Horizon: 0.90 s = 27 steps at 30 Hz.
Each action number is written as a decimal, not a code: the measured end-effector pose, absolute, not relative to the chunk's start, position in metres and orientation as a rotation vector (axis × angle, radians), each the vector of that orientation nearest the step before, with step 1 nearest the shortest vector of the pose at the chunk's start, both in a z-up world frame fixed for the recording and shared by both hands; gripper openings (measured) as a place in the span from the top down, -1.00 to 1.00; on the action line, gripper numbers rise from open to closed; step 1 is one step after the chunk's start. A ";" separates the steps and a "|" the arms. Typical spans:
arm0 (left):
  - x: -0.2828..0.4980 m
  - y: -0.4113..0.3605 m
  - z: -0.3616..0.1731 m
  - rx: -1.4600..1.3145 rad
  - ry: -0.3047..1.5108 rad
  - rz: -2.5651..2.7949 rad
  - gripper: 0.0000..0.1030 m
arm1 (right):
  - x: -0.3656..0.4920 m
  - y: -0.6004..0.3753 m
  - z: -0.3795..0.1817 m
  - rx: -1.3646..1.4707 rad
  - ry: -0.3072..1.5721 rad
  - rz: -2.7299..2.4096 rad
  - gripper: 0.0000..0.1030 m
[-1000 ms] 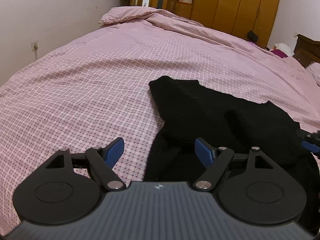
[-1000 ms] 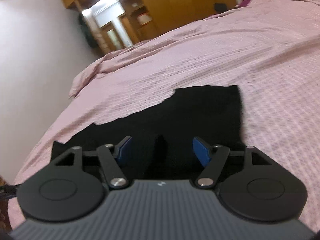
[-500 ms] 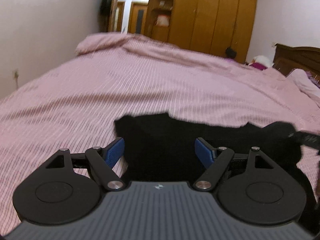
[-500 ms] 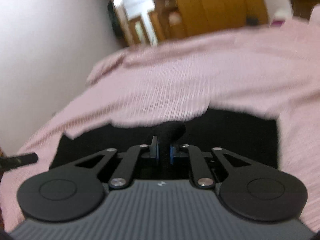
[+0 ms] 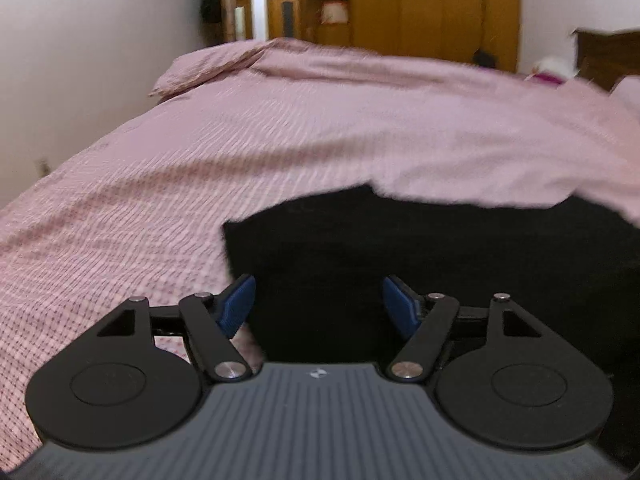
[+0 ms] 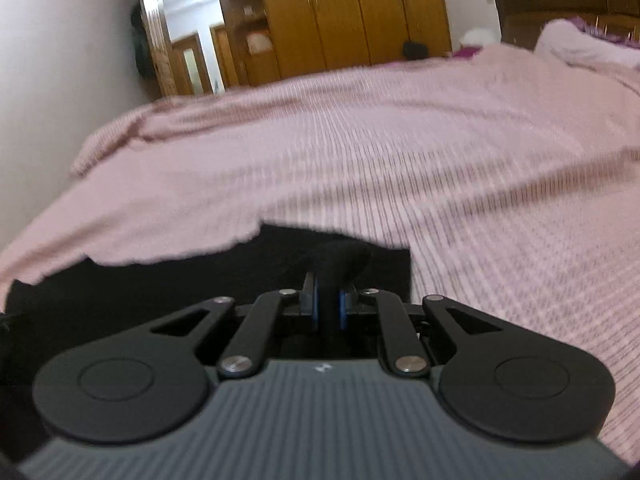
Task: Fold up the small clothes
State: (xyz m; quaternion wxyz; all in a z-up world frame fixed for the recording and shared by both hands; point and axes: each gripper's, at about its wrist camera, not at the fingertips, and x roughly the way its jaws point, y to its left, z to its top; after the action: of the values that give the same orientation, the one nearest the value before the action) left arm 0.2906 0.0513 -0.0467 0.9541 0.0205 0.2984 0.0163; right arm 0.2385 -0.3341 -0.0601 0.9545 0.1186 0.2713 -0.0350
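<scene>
A black garment (image 5: 420, 248) lies spread on the pink checked bedcover (image 5: 200, 168). My left gripper (image 5: 316, 304) is open with its blue pads low over the garment's near left part; its left pad (image 5: 236, 304) sits at the garment's edge. In the right wrist view the same black garment (image 6: 180, 280) lies across the bed, and my right gripper (image 6: 329, 306) is shut on a pinched fold of it (image 6: 340, 258) that bulges up between the pads.
The bedcover (image 6: 440, 152) stretches far ahead and to both sides. A bunched cover end (image 5: 208, 68) lies at the far left. Wooden wardrobes (image 5: 432, 4) and a doorway stand behind the bed, a white wall (image 5: 80, 60) at left, a dark headboard (image 6: 568, 8) at right.
My right gripper has shut on a fold of the black garment. Both grippers have tilted lower and closer to the garment. The left stays open.
</scene>
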 end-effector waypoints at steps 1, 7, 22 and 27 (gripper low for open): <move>0.295 0.057 -0.053 0.017 0.621 0.033 -0.48 | 0.241 -0.333 -0.067 0.233 0.560 -0.078 0.75; 0.303 0.066 -0.064 -0.051 0.623 0.021 -0.52 | 0.246 -0.331 -0.076 0.211 0.556 -0.100 0.65; 0.237 0.071 -0.016 -0.025 0.689 0.007 -0.54 | 0.159 -0.347 -0.036 0.286 0.578 -0.098 0.00; 0.187 0.073 -0.003 -0.043 0.701 -0.013 -0.55 | 0.113 -0.332 -0.030 0.227 0.607 -0.053 -0.01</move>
State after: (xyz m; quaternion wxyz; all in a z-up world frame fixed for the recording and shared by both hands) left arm 0.1869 0.0731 -0.0026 0.9389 -0.0208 0.3434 -0.0065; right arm 0.1126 -0.3318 -0.0297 0.9476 0.1115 0.2982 -0.0259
